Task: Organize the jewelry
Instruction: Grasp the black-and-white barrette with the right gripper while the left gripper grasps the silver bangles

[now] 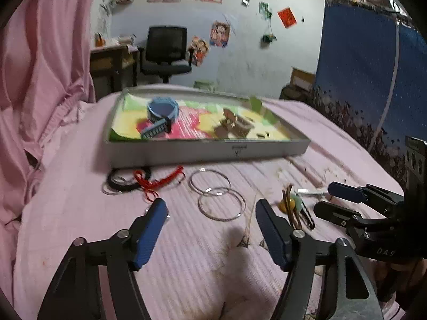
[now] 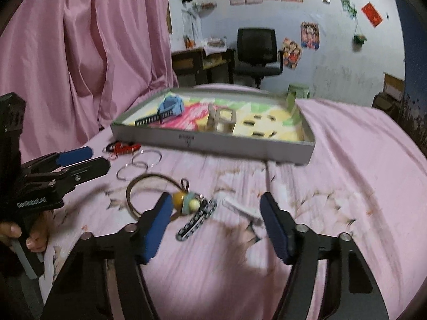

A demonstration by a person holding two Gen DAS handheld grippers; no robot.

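A shallow grey tray point(image 1: 208, 150) point(image 2: 213, 144) with a bright lining stands on the pink bed. In it lie a blue watch point(image 1: 161, 116) point(image 2: 170, 106) and small wooden pieces point(image 1: 234, 125). In front of it lie two silver bangles point(image 1: 217, 193) point(image 2: 138, 164), a red cord with black bands point(image 1: 144, 180) point(image 2: 121, 148), a brown cord necklace with beads point(image 2: 184, 202) point(image 1: 289, 206), a black-and-white chain point(image 2: 196, 221) and a white clip point(image 2: 241, 209). My left gripper point(image 1: 212, 210) is open just short of the bangles. My right gripper point(image 2: 214, 204) is open around the beads and chain.
Pink curtains point(image 2: 80, 53) hang at the left. A blue patterned drape point(image 1: 373, 80) stands at the right. A black office chair point(image 1: 166, 50) and a wooden desk point(image 1: 113, 64) stand beyond the bed. Each gripper shows in the other's view: the right point(image 1: 344, 200), the left point(image 2: 80, 160).
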